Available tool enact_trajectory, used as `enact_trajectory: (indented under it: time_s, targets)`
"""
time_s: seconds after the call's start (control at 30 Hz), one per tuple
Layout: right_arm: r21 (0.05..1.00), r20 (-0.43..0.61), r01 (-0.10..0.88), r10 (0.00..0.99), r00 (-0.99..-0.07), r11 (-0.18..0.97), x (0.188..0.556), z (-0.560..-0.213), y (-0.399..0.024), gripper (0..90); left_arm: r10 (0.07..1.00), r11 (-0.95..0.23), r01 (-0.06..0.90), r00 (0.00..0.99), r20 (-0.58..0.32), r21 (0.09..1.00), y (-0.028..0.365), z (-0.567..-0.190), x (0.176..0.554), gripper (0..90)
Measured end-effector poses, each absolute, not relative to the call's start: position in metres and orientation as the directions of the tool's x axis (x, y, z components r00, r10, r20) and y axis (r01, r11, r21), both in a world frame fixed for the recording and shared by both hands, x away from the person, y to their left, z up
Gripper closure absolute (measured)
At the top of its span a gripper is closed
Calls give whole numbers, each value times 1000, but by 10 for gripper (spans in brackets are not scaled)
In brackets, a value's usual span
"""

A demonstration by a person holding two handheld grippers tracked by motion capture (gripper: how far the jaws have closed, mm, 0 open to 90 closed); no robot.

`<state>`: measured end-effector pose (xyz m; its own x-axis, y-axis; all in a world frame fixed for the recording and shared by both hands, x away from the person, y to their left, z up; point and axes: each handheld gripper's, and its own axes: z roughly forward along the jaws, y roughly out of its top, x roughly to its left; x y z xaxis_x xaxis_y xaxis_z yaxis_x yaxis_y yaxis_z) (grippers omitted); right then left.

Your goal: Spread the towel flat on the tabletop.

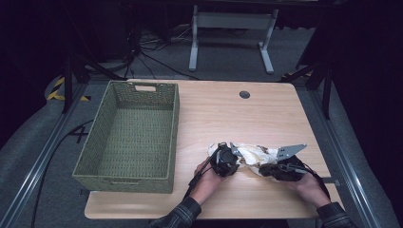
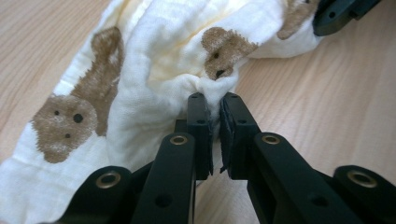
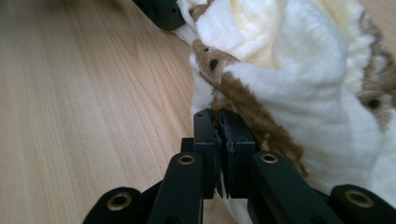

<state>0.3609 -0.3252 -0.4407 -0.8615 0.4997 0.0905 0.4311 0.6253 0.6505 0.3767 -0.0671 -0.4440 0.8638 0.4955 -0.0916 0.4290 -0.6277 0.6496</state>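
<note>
High view: a crumpled white muslin cloth printed with brown bears (image 1: 254, 154) lies on the light wooden table (image 1: 266, 114), bunched between the two hands near the person's edge. The left gripper (image 1: 227, 159) sits at the cloth's left end and the right gripper (image 1: 272, 169) at its right end, each touching fabric. A green woven rectangular basket (image 1: 130, 137) stands well apart, beyond the left gripper. Jaw detail cannot be read from here.

Left gripper view: the jaws stand nearly together, with a puckered fold of the cloth (image 2: 154, 60) pinched between the fingertips (image 2: 200, 109). The pinch sits just below a bear's face, at the near hem. The fabric bulks up beyond the tips and trails to their left. The other gripper's black tip shows at the far end of the cloth.

Right gripper view: the jaws are likewise all but closed, gripping a thin edge of the cloth (image 3: 299, 79) between the fingertips (image 3: 205, 126), right on a brown printed patch. The rest of the fabric mounds up beyond the tips and to one side; bare table lies to the other side.

Assessment of handling: the cloth appears light, soft and limp, not fragile; it will sag and drape once lifted, and a thin fold could slip from a shallow pinch. Hems or corners at opposite ends are the sound holds.

Comparison: the high view alone gives the basket and the overall layout; the gripper views alone confirm fabric between the jaws.
</note>
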Motion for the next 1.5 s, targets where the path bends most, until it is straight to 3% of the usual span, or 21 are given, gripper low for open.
enact_trajectory:
  time_s: [0.3,0.6,0.87,1.1,1.3,1.5]
  targets:
    - [715,106,445,545,-832,540,357,-421,-360,866,506,-545,442,851,-140,713,-34,-414,370,845]
    - [725,126,495,615,-778,478,362,-415,-394,870,602,-498,524,782,-160,691,-6,-411,379,846]
    - [666,129,529,617,-776,526,376,-434,-382,860,621,-517,556,767,-163,651,-13,-432,393,824]
    - [714,104,505,639,-762,485,371,-424,-386,694,604,-519,550,778,-175,654,-14,-434,393,810]
    - [765,90,439,597,-797,471,351,-408,-377,694,592,-519,542,786,-180,661,-14,-431,389,828]
    - [702,120,441,518,-847,559,344,-430,-355,696,586,-517,539,789,-185,665,-15,-429,386,833]
